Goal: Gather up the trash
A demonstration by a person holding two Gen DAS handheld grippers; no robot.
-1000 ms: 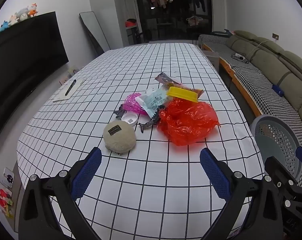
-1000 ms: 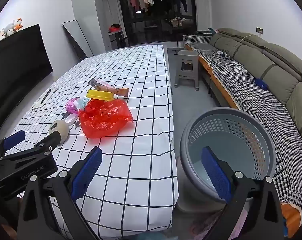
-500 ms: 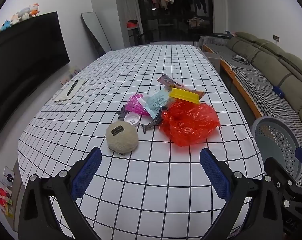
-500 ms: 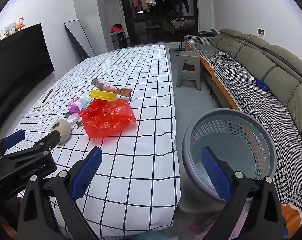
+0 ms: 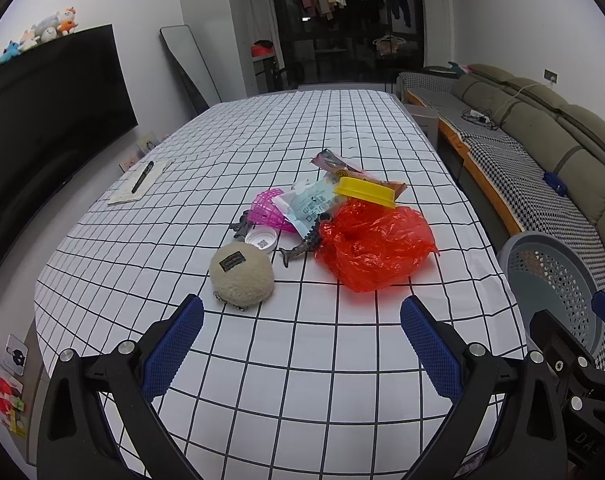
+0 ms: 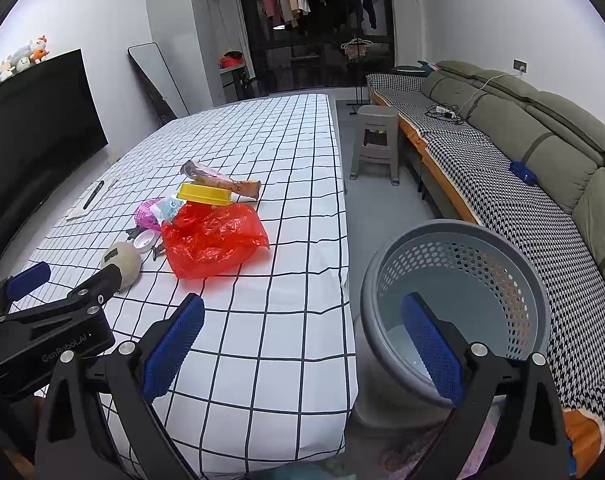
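Observation:
A pile of trash lies mid-table: a crumpled red plastic bag [image 5: 376, 246] [image 6: 212, 240], a yellow bowl [image 5: 364, 192], a brown snack wrapper [image 5: 334, 166], a pale blue packet [image 5: 312, 204], a pink mesh piece [image 5: 268, 210], a white cap [image 5: 261, 239] and a beige fuzzy ball [image 5: 242, 272]. A grey perforated bin [image 6: 454, 292] [image 5: 554, 280] stands on the floor beside the table's right edge. My left gripper [image 5: 300, 344] is open and empty, over the near table before the pile. My right gripper [image 6: 302, 344] is open and empty, over the table's near right corner beside the bin.
The table [image 5: 302, 136] wears a white black-grid cloth. A notepad with a pen [image 5: 140, 182] lies at its left. A grey stool [image 6: 376, 140] and a long sofa [image 6: 522, 152] are to the right. A large TV [image 5: 42, 128] is on the left wall.
Both grippers have drawn back and risen slightly, so the pile looks a little farther away. Both stay open and empty. Nothing on the table has moved.

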